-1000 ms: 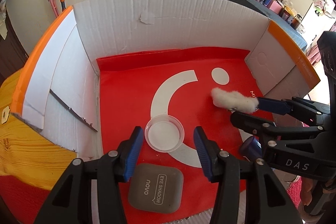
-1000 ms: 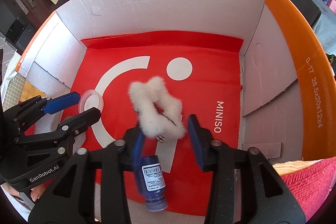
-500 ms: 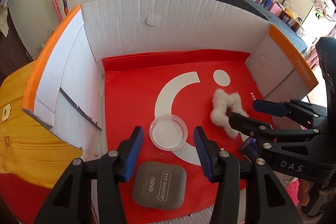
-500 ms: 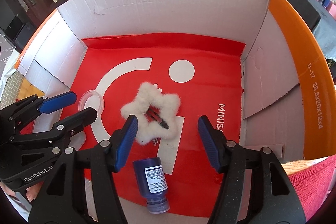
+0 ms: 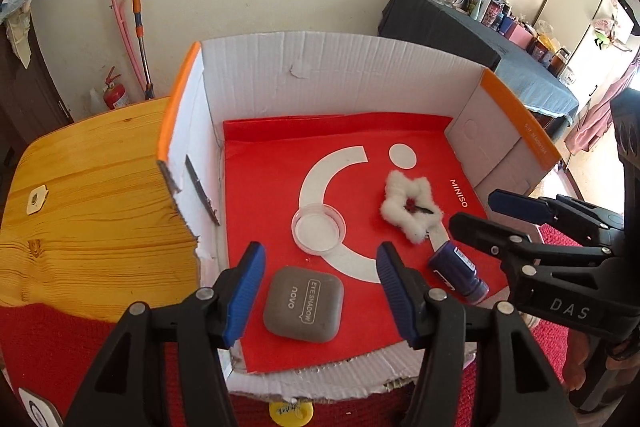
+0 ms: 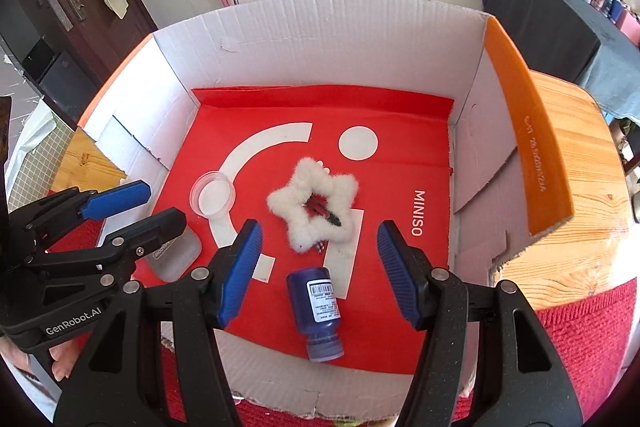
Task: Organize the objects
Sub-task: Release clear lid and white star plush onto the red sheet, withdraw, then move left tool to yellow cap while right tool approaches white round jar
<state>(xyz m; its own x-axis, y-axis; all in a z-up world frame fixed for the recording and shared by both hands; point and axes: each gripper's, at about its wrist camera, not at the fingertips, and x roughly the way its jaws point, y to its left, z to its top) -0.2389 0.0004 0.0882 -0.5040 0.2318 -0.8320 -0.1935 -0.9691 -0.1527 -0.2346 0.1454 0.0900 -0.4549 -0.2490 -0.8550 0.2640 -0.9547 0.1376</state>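
Note:
A white cardboard box [image 5: 340, 75] with orange flaps holds a red MINISO liner [image 5: 272, 163]. On the liner lie a fluffy white star hair clip [image 5: 394, 183] [image 6: 296, 195], a clear round dish [image 5: 318, 229] [image 6: 212, 193], a grey eye shadow case [image 5: 304, 303] and a blue bottle [image 6: 318, 307] on its side. My left gripper [image 5: 320, 251] hovers over the case and dish, its jaws opening with nothing between them. My right gripper [image 6: 318, 231] hangs open above the clip and bottle, touching neither.
The box sits on a wooden table [image 5: 80, 207] with a red cloth [image 5: 40, 347] at the near edge. A mop handle [image 5: 138, 7] leans on the far wall. A dark cluttered table [image 5: 460, 27] stands at back right.
The star clip dropped from my right gripper's fingers onto the liner. Both grippers rose and drew back toward the box's near edge. The left jaws spread wider.

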